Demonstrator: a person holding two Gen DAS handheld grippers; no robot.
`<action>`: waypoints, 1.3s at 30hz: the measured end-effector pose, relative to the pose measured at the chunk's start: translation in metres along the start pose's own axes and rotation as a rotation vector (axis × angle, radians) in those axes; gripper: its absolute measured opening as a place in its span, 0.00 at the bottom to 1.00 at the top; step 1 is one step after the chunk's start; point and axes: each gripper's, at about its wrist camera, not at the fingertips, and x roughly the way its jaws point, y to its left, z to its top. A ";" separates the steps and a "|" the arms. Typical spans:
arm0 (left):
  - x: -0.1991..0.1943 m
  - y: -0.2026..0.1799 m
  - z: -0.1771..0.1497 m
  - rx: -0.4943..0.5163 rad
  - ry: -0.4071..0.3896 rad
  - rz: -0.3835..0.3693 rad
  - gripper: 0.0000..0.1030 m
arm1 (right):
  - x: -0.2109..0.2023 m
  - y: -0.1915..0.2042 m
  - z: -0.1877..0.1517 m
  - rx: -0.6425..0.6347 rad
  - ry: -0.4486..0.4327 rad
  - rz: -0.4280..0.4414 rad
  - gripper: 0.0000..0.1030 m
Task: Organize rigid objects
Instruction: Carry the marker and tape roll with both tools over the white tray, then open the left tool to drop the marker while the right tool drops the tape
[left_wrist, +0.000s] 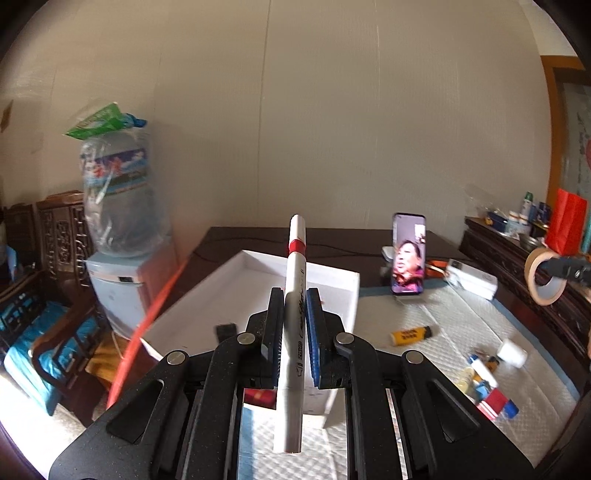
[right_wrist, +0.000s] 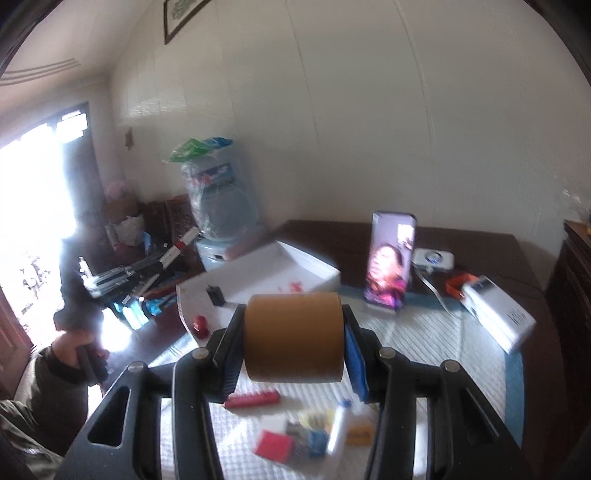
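Nearest me, my left gripper is clamped on a long white marker with a red band, held up over the near edge of the open white cardboard box. My right gripper squeezes a brown roll of packing tape across its width, above the quilted white mat. I judge both are mid-carry toward the box, far left. Next I should lower each over its floor and part the jaws. Small loose items, blurred, perhaps a glue stick and erasers, wait near on the mat.
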 end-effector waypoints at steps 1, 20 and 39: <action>0.000 0.002 0.001 -0.001 -0.002 0.007 0.11 | 0.004 0.004 0.007 0.001 0.000 0.019 0.46; 0.146 0.051 0.002 -0.240 0.223 0.031 0.11 | 0.249 0.053 0.015 0.293 0.414 0.125 0.46; 0.116 0.067 -0.012 -0.356 0.094 0.218 1.00 | 0.224 0.035 0.012 0.395 0.247 0.101 1.00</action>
